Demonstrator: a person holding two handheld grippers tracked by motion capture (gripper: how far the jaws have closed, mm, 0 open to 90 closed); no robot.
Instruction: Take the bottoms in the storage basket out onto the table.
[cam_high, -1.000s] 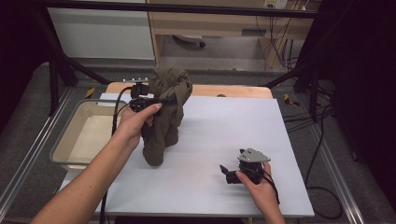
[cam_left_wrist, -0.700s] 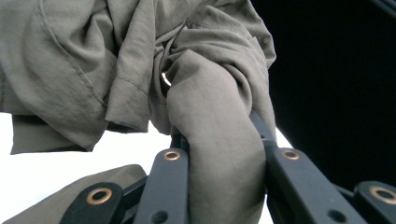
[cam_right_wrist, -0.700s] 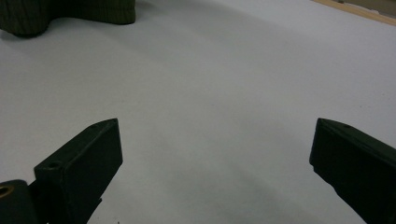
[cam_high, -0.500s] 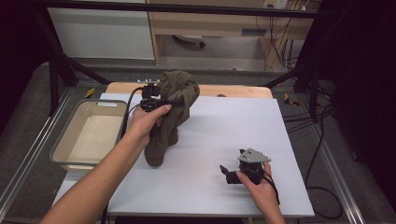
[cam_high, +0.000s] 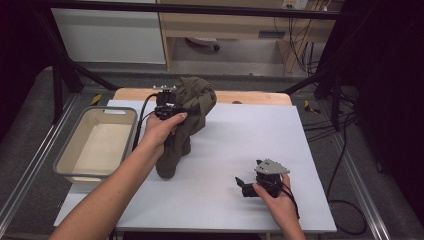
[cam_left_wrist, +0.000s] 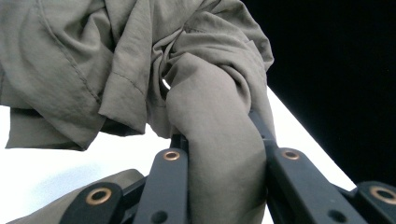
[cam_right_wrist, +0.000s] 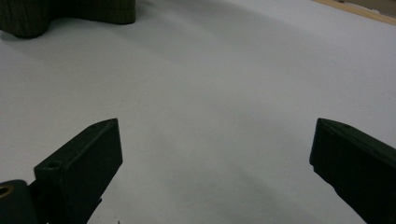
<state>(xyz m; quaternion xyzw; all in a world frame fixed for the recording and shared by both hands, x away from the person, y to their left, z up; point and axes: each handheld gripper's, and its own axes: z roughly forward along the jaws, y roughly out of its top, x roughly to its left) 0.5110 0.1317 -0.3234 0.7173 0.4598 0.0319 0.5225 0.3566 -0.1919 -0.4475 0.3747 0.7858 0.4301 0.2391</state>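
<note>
1. Bin (cam_high: 65, 150) sits off the white table's (cam_high: 240, 150) left edge, likely to receive laundry.
2. Left gripper (cam_high: 170, 111) pinches the olive garment (cam_high: 192, 107), lifted with its tail touching the table.
3. Right gripper (cam_high: 247, 187) rests spread wide, holding nothing, probably waiting.

High view overlooks table (cam_high: 280, 135); claw views sit close, sharing it.

The left gripper (cam_high: 167, 111) carries the bunched olive cloth (cam_high: 187, 117) toward three o'clock across the white table (cam_high: 260, 135), its hanging end now farther from the tray (cam_high: 75, 150)
</note>
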